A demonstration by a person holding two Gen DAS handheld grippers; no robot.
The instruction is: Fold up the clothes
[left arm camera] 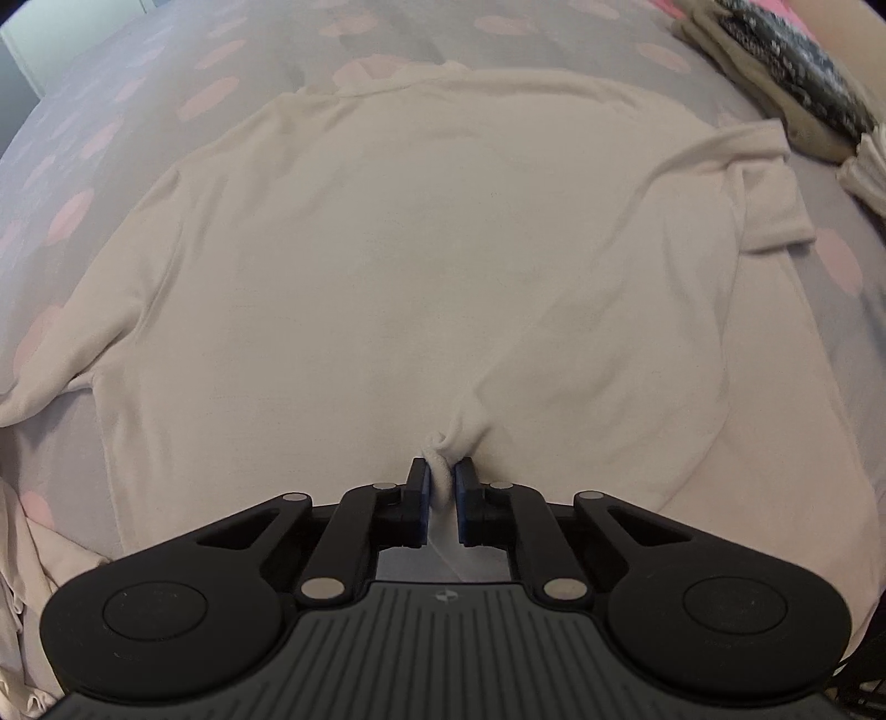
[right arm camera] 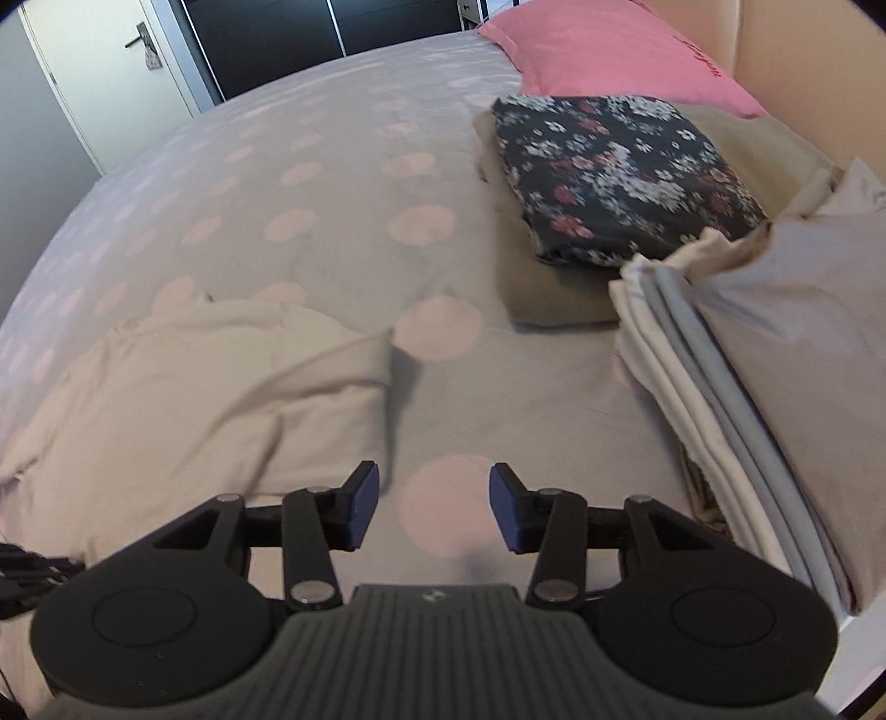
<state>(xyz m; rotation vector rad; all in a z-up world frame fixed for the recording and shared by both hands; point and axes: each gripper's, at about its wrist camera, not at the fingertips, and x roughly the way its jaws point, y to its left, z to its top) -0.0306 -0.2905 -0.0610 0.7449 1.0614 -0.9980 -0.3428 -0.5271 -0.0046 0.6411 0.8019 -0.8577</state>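
A cream long-sleeved top (left arm camera: 398, 249) lies spread flat on the grey bedspread with pink dots (left arm camera: 111, 111), collar at the far end. My left gripper (left arm camera: 442, 487) is shut on a bunched pinch of the top's near hem. One sleeve is folded in at the right (left arm camera: 769, 205), the other trails off to the left (left arm camera: 50, 387). In the right wrist view the same cream top (right arm camera: 210, 387) lies to the left, and my right gripper (right arm camera: 434, 498) hovers open over bare bedspread just right of its folded edge, holding nothing.
A stack of folded clothes stands at the right: a dark floral piece (right arm camera: 620, 177) on an olive one (right arm camera: 554, 293), and pale grey and white folded items (right arm camera: 775, 354). A pink pillow (right arm camera: 609, 50) lies at the head of the bed. A door (right arm camera: 111, 72) is far left.
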